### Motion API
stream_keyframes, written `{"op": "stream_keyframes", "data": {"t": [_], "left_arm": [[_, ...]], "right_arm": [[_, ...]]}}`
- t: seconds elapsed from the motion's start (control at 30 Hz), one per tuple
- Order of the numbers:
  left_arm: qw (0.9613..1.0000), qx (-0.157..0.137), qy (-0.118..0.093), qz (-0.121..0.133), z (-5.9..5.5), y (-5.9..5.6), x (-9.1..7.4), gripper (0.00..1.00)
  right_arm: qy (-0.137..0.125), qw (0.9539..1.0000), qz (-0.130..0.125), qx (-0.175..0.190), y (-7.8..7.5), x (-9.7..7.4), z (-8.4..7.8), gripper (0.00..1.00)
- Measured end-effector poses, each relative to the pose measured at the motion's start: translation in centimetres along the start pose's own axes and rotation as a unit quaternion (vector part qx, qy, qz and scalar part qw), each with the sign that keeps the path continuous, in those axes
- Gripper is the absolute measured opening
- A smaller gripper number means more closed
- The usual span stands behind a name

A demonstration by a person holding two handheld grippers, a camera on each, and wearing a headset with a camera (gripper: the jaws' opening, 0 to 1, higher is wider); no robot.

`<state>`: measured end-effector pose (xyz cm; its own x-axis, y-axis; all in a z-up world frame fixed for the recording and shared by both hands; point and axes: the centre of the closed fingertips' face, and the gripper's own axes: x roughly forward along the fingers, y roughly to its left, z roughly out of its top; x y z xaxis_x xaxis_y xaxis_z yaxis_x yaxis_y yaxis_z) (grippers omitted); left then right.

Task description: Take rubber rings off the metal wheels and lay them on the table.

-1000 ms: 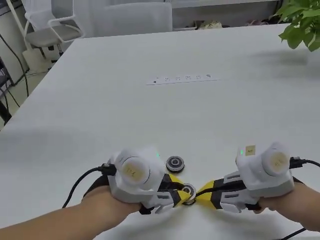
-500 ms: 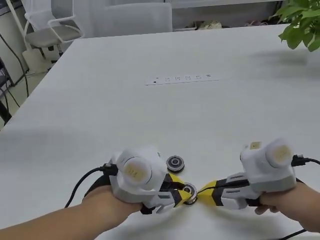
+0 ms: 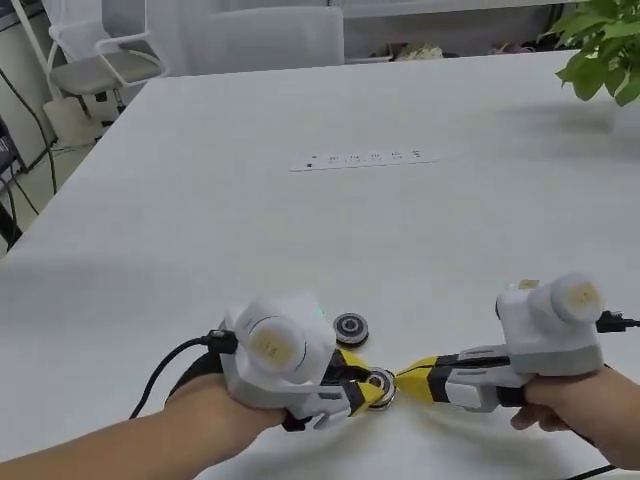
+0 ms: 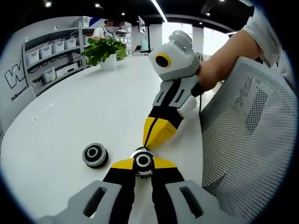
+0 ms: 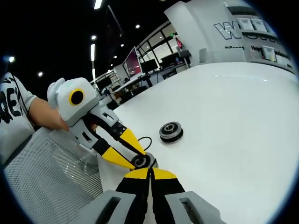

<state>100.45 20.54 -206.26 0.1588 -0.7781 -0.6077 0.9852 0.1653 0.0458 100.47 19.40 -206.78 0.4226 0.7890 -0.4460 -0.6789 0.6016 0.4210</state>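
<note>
One wheel (image 3: 378, 382) sits clamped in the left gripper (image 4: 143, 163); the right gripper (image 5: 149, 171), jaws closed at its rubber ring (image 5: 136, 161), has slid toward lower right, likely starting the peel.

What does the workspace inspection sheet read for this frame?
Surface: white table, flat.
Job's things: small metal wheel with black rubber ring held just above the table; second ringed wheel lying flat, apart from it.
Clutter: white socket strip, far off.
Grippers: left gripper shut on the held wheel; right gripper fingers shut, tips at that wheel's edge.
Cables: black cable trailing from the left gripper.
Surroundings: green plant, white chair.
</note>
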Motion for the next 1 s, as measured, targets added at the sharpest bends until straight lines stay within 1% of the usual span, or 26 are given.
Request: {"op": "stream_keyframes", "data": {"t": [0.3,0.57,0.6,0.67,0.77,0.87,1.0], "left_arm": [[1.0000,0.001,0.001,0.002,0.0,0.0,0.0,0.07],[1.0000,0.002,0.003,0.005,0.0,0.0,0.0,0.07],[1.0000,0.002,0.002,0.005,0.0,0.0,0.0,0.07],[1.0000,0.002,0.002,0.005,0.0,0.0,0.0,0.07],[1.0000,0.003,0.002,0.005,0.0,0.0,0.0,0.07],[1.0000,0.003,0.002,0.004,0.0,0.0,0.0,0.07],[1.0000,0.003,0.002,0.004,0.0,0.0,0.1,0.07]], "right_arm": [[-0.006,0.9999,0.006,0.006,0.3,-0.1,0.2,0.00],[-0.008,0.9999,0.013,0.001,0.8,0.1,0.4,0.00],[-0.008,0.9999,0.014,-0.001,0.9,0.1,0.4,0.00],[-0.005,0.9997,0.012,-0.021,1.0,0.2,0.5,0.00],[-0.002,0.9995,0.014,-0.027,1.2,0.4,0.5,0.00],[-0.005,0.9995,0.019,-0.026,1.3,0.4,0.6,0.00],[-0.005,0.9990,0.022,-0.040,1.5,0.6,0.7,0.00]]}}
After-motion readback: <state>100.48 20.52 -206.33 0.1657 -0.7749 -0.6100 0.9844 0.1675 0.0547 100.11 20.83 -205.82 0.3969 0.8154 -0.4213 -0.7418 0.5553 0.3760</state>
